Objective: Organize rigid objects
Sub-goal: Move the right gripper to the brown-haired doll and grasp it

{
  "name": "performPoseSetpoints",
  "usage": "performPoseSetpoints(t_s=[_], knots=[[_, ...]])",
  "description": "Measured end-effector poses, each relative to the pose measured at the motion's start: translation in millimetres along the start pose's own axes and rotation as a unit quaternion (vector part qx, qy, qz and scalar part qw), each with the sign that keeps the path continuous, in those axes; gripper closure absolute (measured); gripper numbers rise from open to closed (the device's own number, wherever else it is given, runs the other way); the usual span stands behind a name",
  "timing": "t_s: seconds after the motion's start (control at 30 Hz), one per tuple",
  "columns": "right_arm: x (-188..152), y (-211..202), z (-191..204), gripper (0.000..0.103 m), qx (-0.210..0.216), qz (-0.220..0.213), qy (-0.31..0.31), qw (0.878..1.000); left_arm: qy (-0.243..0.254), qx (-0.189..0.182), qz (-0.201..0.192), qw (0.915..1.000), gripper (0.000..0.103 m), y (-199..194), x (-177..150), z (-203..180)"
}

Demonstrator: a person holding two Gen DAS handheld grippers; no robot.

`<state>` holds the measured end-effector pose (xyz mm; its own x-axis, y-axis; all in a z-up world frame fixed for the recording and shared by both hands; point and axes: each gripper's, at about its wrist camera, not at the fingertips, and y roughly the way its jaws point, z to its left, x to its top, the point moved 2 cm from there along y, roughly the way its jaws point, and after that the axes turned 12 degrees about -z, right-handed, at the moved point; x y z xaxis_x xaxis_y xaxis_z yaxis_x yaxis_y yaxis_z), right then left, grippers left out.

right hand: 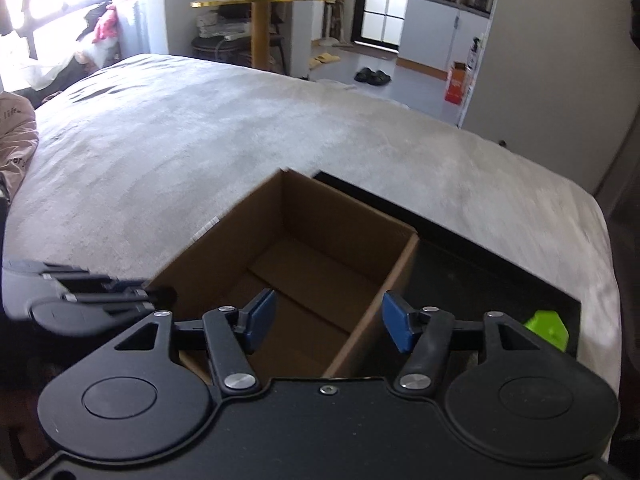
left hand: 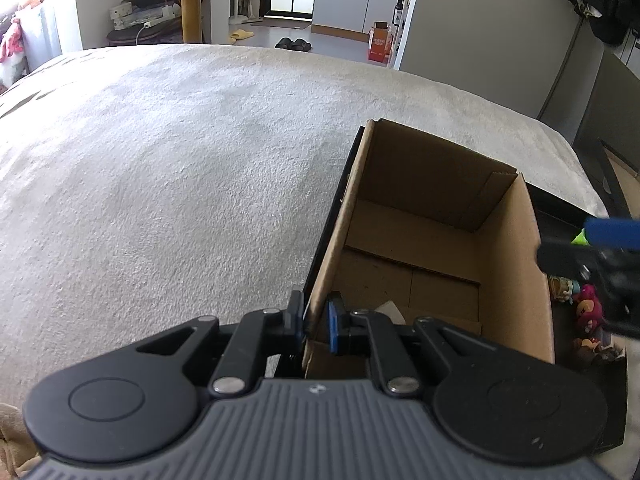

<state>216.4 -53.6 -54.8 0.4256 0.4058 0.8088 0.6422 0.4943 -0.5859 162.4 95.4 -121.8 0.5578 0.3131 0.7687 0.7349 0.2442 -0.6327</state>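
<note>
Pinching the cardboard box (left hand: 516,264) wall with your left gripper (left hand: 316,322) | right gripper (right hand: 328,322) spread, empty | box looks nearly empty | green piece (right hand: 546,328), toys (left hand: 588,308) still outside.

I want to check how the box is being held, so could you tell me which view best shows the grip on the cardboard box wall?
The left wrist view: the left gripper is shut on the cardboard box wall. The right wrist view shows that gripper only blurred, side-on.
</note>
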Motion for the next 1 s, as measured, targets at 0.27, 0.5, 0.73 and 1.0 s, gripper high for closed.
performPoseSetpoints(t_s=[0.27,0.5,0.73,1.0], knots=[[-23,-16,-23,0.044,-0.029,0.016,0.021,0.999,0.001,0.003,0.001,1.0000,0.092,0,0,-1],[-46,-31,-46,0.044,-0.056,0.031,0.034,0.997,0.005,0.007,0.001,1.0000,0.092,0,0,-3],[-69,-45,-70,0.044,-0.088,0.042,0.049,0.994,0.011,0.010,0.001,0.9999,0.092,0,1,-5],[-90,-53,-96,0.044,-0.126,0.048,0.066,0.989,0.011,0.012,0.000,0.9999,0.092,-1,2,-6]])
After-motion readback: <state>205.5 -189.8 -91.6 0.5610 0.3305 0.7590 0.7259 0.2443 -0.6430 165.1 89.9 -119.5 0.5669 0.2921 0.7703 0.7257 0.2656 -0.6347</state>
